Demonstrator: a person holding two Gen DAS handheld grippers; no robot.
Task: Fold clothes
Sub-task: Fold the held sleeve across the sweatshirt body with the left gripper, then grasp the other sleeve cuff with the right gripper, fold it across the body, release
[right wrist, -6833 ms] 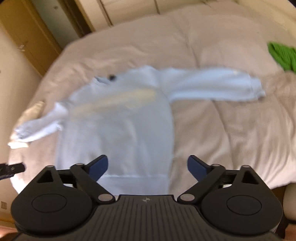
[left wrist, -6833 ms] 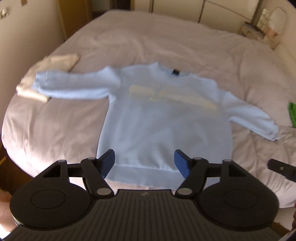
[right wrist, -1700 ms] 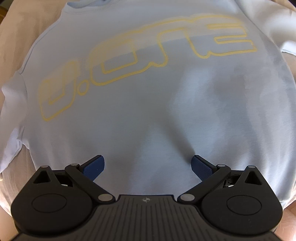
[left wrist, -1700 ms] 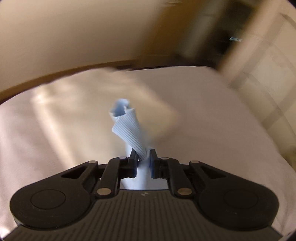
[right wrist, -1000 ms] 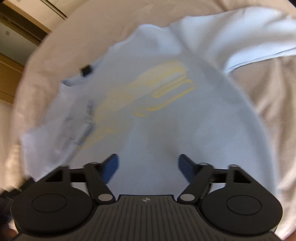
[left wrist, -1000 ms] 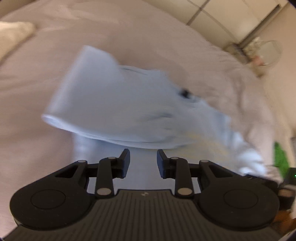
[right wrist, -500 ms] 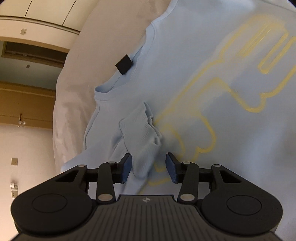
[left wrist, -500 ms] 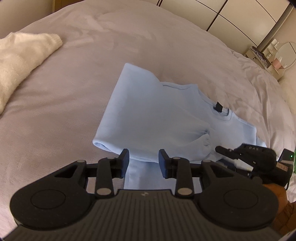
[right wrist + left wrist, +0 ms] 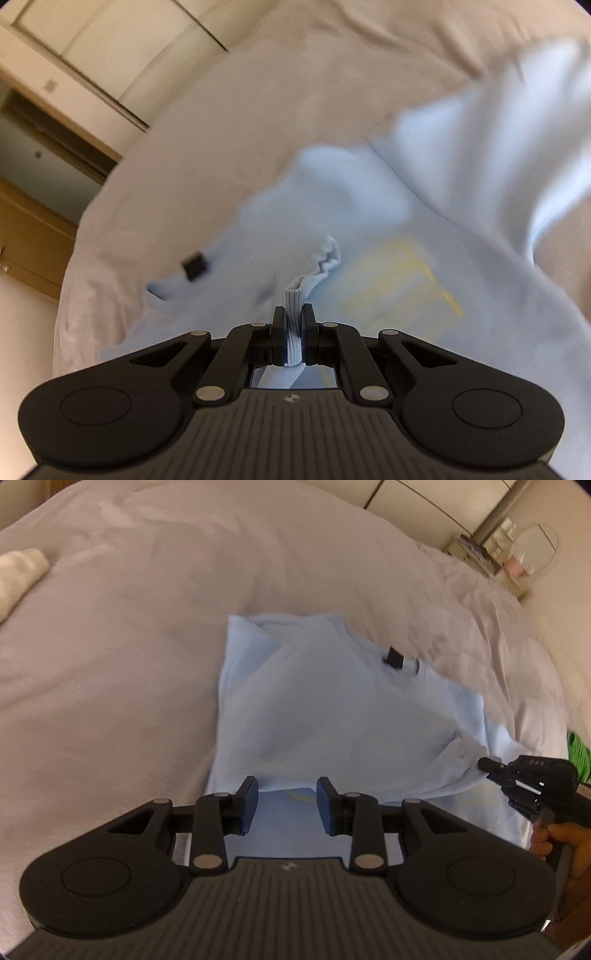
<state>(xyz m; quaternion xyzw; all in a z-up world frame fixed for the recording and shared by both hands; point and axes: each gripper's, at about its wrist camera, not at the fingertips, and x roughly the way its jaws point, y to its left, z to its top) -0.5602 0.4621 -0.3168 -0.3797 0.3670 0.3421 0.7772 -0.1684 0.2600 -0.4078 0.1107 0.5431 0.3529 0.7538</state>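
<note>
A light blue sweatshirt with yellow lettering lies on the bed, its left sleeve folded across the chest. My left gripper hovers open over the folded sleeve's near edge, with nothing between its fingers. My right gripper is shut on the ribbed cuff of that sleeve. In the left wrist view the right gripper shows at the right, pinching the cuff, with a hand on its handle. The other sleeve stretches away to the upper right, blurred.
The bed has a pale quilted cover. A cream towel lies at its far left edge. A green cloth peeks in at the right. A bedside shelf with small items and wardrobe doors stand behind.
My right gripper has shut on the sleeve cuff, which lay loose between its open fingers half a second ago. My left gripper stays open and has shifted over the sweatshirt's folded sleeve.
</note>
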